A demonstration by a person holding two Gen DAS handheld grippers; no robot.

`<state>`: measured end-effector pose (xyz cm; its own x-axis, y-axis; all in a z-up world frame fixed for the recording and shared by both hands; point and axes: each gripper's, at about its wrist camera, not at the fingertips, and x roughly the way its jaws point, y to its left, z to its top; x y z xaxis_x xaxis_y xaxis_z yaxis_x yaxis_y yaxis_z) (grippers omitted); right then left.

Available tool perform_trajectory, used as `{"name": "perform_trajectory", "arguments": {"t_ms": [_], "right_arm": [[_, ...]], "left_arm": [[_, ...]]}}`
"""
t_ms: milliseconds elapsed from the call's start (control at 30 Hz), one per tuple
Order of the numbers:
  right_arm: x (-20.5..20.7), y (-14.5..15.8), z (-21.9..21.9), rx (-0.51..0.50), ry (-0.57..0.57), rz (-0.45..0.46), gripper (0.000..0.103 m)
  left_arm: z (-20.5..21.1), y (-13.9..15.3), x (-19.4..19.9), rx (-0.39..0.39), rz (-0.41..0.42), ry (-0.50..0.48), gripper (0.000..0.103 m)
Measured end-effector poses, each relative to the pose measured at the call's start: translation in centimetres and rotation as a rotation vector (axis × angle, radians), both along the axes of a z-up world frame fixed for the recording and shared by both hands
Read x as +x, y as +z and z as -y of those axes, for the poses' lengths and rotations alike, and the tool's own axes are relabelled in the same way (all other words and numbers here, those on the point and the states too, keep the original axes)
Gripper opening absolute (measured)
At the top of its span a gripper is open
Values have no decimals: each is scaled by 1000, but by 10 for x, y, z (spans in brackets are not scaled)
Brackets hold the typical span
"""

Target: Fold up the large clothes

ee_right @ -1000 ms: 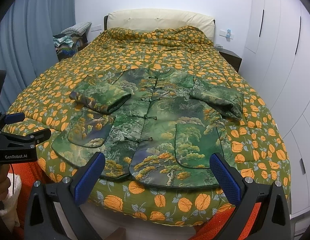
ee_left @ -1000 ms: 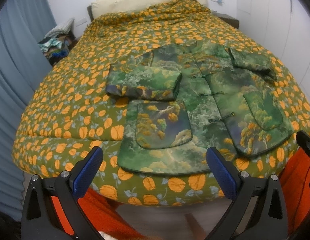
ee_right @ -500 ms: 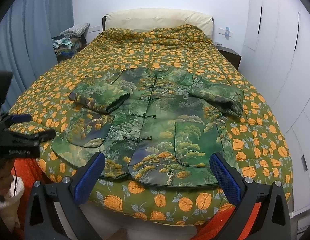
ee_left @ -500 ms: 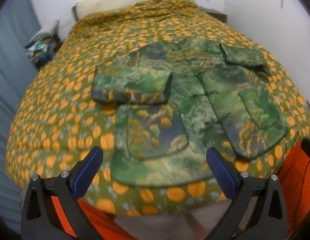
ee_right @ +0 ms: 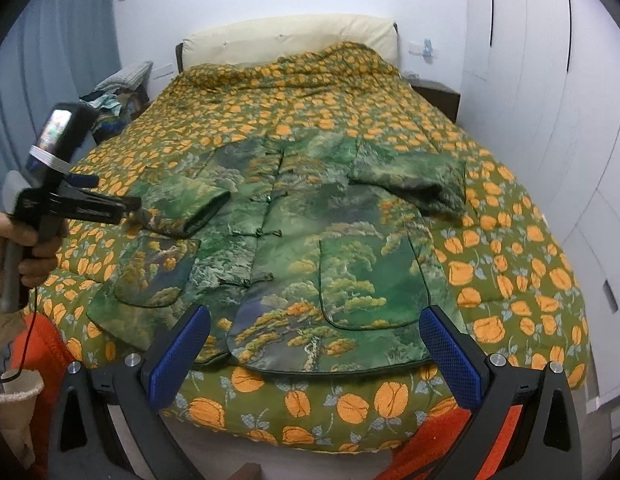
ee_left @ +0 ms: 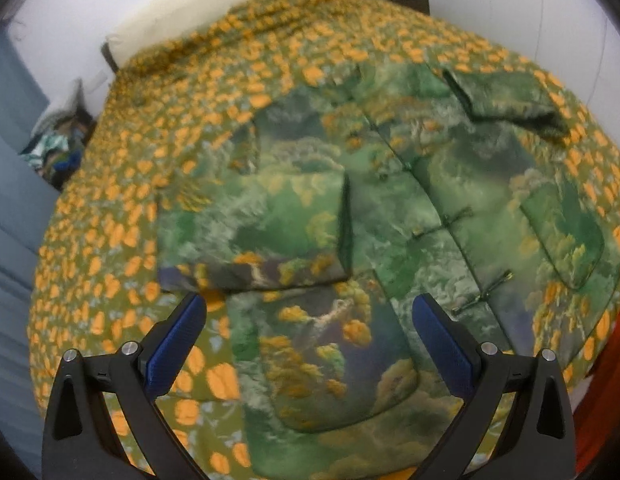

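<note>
Left wrist view, from left to right: the orange-leaf quilt [ee_left: 122, 216] covers the bed, and on it, near the foot edge, lies the green landscape-print jacket [ee_left: 394, 216], front up and buttoned. Its left sleeve [ee_left: 254, 232] is already folded across the chest, cuff pointing toward the button line. Below that sleeve sits the left patch pocket [ee_left: 334, 360], and the left gripper [ee_left: 310, 344] hovers just above it with its jaws spread wide and nothing between them. Further right runs the row of knot buttons [ee_left: 462, 216], then the right pocket [ee_left: 566, 240] and the right sleeve [ee_left: 506, 100], also folded in.

Right wrist view tells the same order: the left hand [ee_right: 18, 248] holds its tool over the jacket's left edge; the right gripper [ee_right: 314, 356] hangs off the foot of the bed, facing the hem [ee_right: 330, 368], jaws spread and empty.

With both sleeves in, the step in hand looks like taking the left side panel to fold it toward the button line. To do it well, I would bring the left jaws down on the outer side seam beside the pocket, not on the pocket's face, and pinch through both layers so the back comes along. The fabric looks padded and stiff, so a shallow bite may slip; a deep one is safer. The right gripper could take the same edge at the hem, so that the panel lifts evenly and the folded sleeve does not slide out.
</note>
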<state>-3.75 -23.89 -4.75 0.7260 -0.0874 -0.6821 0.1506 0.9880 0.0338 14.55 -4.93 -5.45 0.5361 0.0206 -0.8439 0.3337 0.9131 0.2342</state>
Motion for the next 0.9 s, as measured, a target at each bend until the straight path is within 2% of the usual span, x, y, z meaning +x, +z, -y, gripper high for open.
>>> {"name": "perform_trajectory", "arguments": {"t_ms": [67,167,267,333,367,433,467,500,533,633,700,733,767,867,900], "right_arm": [[0,-1,3,-6,0,3,103],[3,-3,13,-22,-10,6,103],[9,-6,43,-79,-42,28,103],[16,-14,69,-72,-78,-14,103],[21,-23,91,-29,-104,-48,103],[31,-44,128,104,-136,-124,103],[39,-64,149,224,-136,-173,103],[42,-74,157,277,-133,-195,103],[49,-90,166,343,-126,-229,103],[65,-129,177,405,-134,-330,103],[75,-144,177,425,-109,-356,103],[78,-148,177,428,-105,-364,103],[81,-150,179,439,-113,-368,103],[83,-149,192,508,-142,-350,101],[84,-149,195,522,-148,-356,86]], "left_arm": [[7,-6,-2,-7,-8,-9,103],[3,-18,-11,28,-16,-9,103],[-29,-36,-19,44,-39,43,103],[-66,-53,-17,59,-55,138,103],[-88,-63,-13,39,-80,193,102],[-131,-86,-2,-47,-191,278,102],[-144,-96,0,-112,-255,286,102],[-152,-106,1,-191,-317,271,102],[-154,-112,0,-238,-355,259,102],[-142,-125,-6,-286,-426,234,101],[-129,-124,-8,-320,-437,203,77],[-125,-124,-7,-329,-447,195,49],[-120,-123,-7,-323,-444,197,36],[-118,-118,-2,-336,-429,200,23],[-117,-114,-5,-343,-418,198,22]]}}
